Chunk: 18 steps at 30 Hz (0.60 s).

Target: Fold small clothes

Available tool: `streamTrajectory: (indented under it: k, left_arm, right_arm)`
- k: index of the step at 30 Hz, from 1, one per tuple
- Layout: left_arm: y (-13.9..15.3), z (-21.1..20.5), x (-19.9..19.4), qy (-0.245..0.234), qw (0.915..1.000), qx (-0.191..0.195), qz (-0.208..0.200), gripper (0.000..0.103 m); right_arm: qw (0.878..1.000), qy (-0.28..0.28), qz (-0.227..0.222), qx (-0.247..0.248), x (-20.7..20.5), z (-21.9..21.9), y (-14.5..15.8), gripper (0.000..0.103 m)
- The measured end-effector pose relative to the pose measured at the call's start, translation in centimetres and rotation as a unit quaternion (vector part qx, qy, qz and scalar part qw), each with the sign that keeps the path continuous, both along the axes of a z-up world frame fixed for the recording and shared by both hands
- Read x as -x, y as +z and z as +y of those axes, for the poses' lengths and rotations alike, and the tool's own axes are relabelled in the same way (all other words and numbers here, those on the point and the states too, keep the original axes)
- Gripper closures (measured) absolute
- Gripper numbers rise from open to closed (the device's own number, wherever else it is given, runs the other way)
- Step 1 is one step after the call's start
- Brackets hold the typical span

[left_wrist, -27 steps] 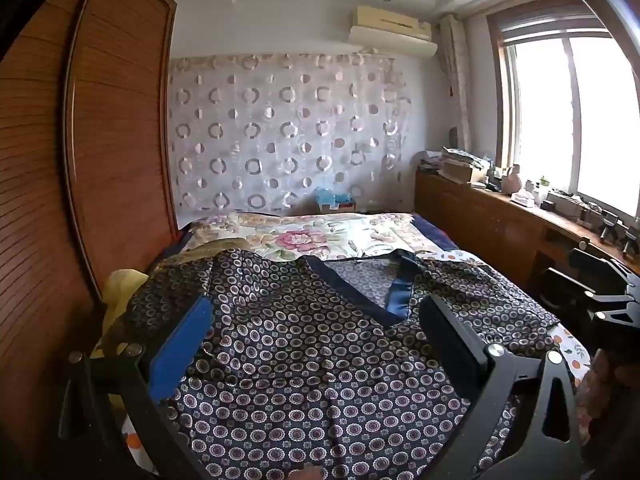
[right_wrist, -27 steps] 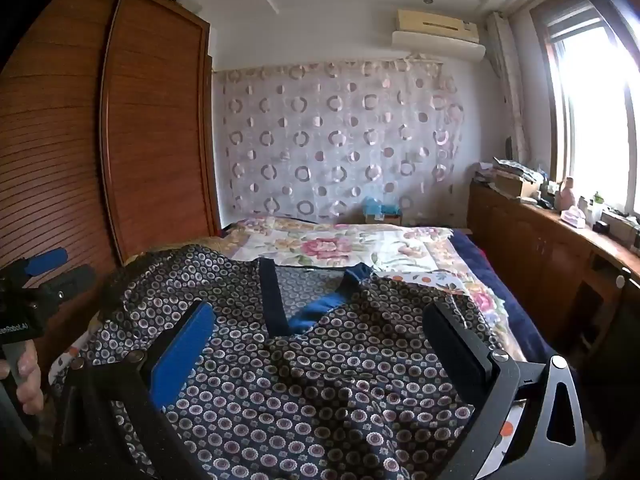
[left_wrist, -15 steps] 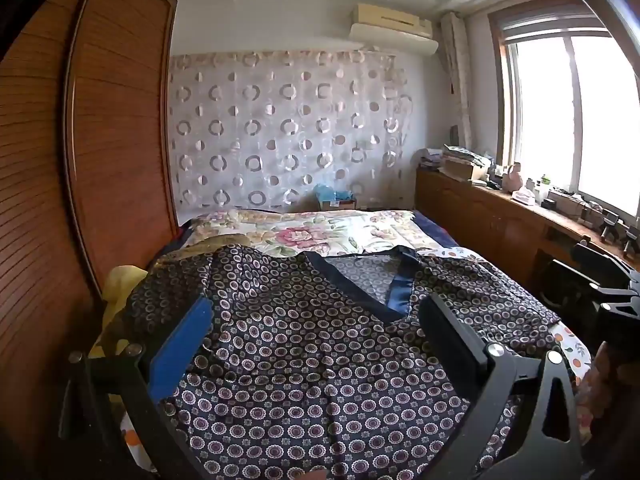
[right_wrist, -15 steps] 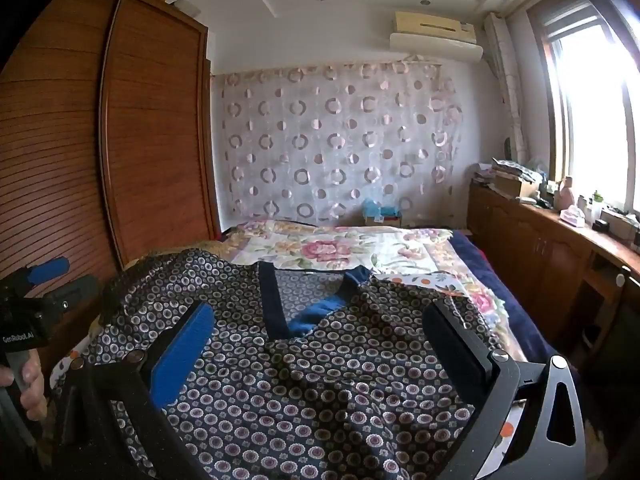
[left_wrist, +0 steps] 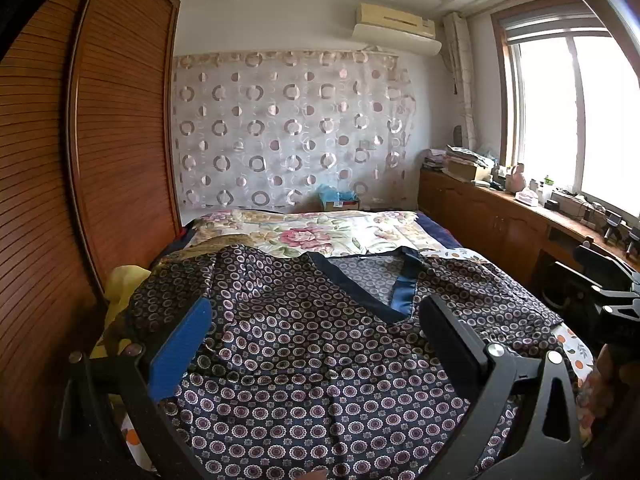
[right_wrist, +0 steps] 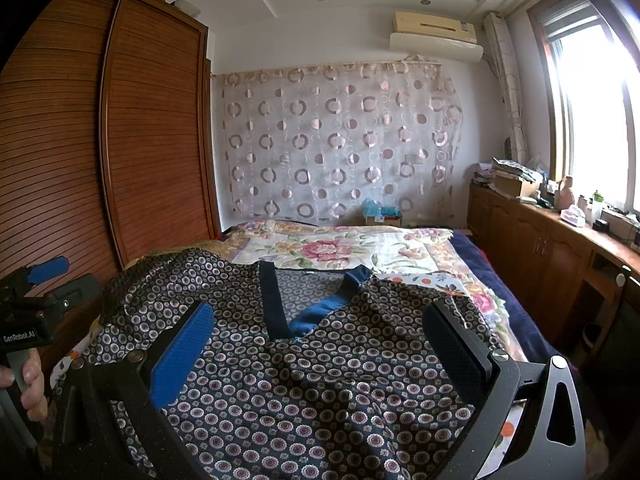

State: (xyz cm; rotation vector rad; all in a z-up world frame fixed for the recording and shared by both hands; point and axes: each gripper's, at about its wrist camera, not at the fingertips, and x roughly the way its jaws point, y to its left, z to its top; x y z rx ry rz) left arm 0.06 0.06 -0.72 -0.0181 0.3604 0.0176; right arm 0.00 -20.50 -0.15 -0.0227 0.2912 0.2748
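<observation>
Dark navy satin garment printed with small pale rings (left_wrist: 320, 360), plain navy band around a V neckline, spread front-up across near end of bed. Covers bed almost edge to edge; neckline points toward far end. Fabric rumpled, several soft creases across the chest panel.

Left gripper (left_wrist: 316, 340): jaws spread fully apart, nothing clamped. Blue pad on left finger, black pad on right finger. Hovers over near part of garment, tilted slightly down. Garment's chest panel fills the gap between the fingers; V of neckline (left_wrist: 384, 292) lies just beyond and a little right of gap centre. No visible contact between pads and cloth.

Right gripper (right_wrist: 318, 338): jaws likewise wide apart, empty. Same garment (right_wrist: 312, 392) lies beneath and ahead; point of the V (right_wrist: 296, 326) sits close to centre of the gap, slightly far of fingertips. Right shoulder of garment reaches past the black pad toward right edge of bed.

Left gripper seen again at left edge of right wrist view, handle held in a hand (right_wrist: 28, 380).

Beyond garment: floral quilt with pink roses (right_wrist: 344, 248) on far half of bed. Brown slatted wooden wardrobe (left_wrist: 100, 140) along left side. Sheer curtain with ring pattern (right_wrist: 340, 144) on far wall. Wooden cabinet run (right_wrist: 540, 248) under window at right, cluttered on top.
</observation>
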Motion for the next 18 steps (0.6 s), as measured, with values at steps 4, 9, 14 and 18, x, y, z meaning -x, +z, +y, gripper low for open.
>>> streamTrajectory:
  k: [4, 9, 14, 18]
  left_arm:
    - [0.06, 0.01, -0.03, 0.0, 1.0, 0.001, 0.0, 0.0]
    - [0.06, 0.1, -0.03, -0.001, 1.0, 0.001, -0.001, 0.0]
    - [0.33, 0.14, -0.08, 0.0, 1.0, 0.001, -0.001, 0.0]
    - [0.34, 0.17, -0.08, 0.002, 1.0, 0.001, -0.001, 0.0]
  right_arm:
    - [1.0, 0.0, 0.0, -0.001, -0.05, -0.06, 0.04, 0.0]
    - [1.0, 0.0, -0.001, 0.0, -0.06, -0.03, 0.06, 0.0]
    - [1.0, 0.0, 0.0, 0.0, -0.05, -0.04, 0.07, 0.0]
    - [1.0, 0.0, -0.001, 0.0, -0.1, -0.03, 0.13, 0.0]
